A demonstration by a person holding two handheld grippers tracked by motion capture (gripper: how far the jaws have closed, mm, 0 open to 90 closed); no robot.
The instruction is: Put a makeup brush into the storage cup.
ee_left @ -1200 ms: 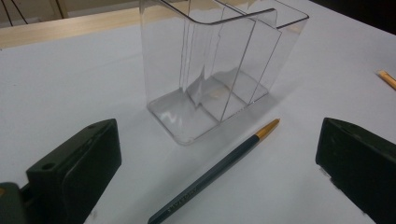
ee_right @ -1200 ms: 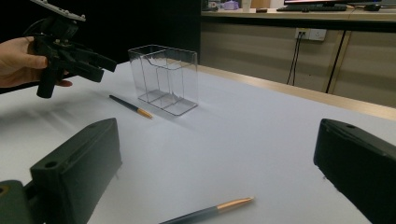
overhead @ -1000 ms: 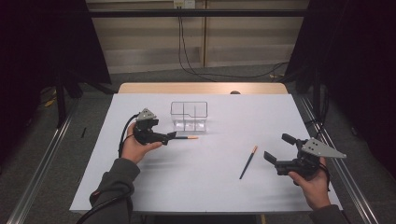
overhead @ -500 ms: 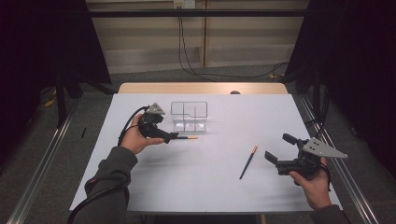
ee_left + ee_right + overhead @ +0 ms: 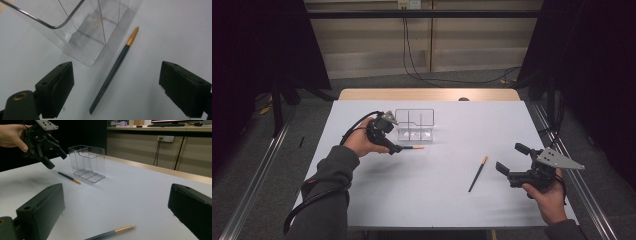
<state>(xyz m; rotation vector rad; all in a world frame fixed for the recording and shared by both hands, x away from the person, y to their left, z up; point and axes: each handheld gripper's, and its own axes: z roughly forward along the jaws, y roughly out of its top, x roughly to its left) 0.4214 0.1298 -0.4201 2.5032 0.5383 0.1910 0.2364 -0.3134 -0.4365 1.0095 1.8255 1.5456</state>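
Observation:
A dark pencil with an orange tip (image 5: 412, 148) (image 5: 112, 75) (image 5: 70, 177) lies on the white table (image 5: 437, 200), just in front of a clear divided holder (image 5: 414, 125) (image 5: 95, 37) (image 5: 87, 163). My left gripper (image 5: 393, 147) (image 5: 116, 85) (image 5: 56, 160) hovers over the pencil's dark end. Its jaws have just been closing but are still wide apart; the pencil lies beneath the gap, untouched. A second pencil (image 5: 478, 173) (image 5: 110, 233) lies right of the middle. My right gripper (image 5: 510, 158) (image 5: 116, 210) is open near it, with nothing between its jaws.
The table's wooden far edge (image 5: 427, 94) runs behind the holder. Cables (image 5: 412, 55) trail over the floor beyond it, and metal rails (image 5: 262, 170) flank the table. A cable (image 5: 354, 130) loops from my left gripper.
My left hand has shifted a little right toward the holder and lifted slightly. Both pencils and my right gripper have stayed where they were.

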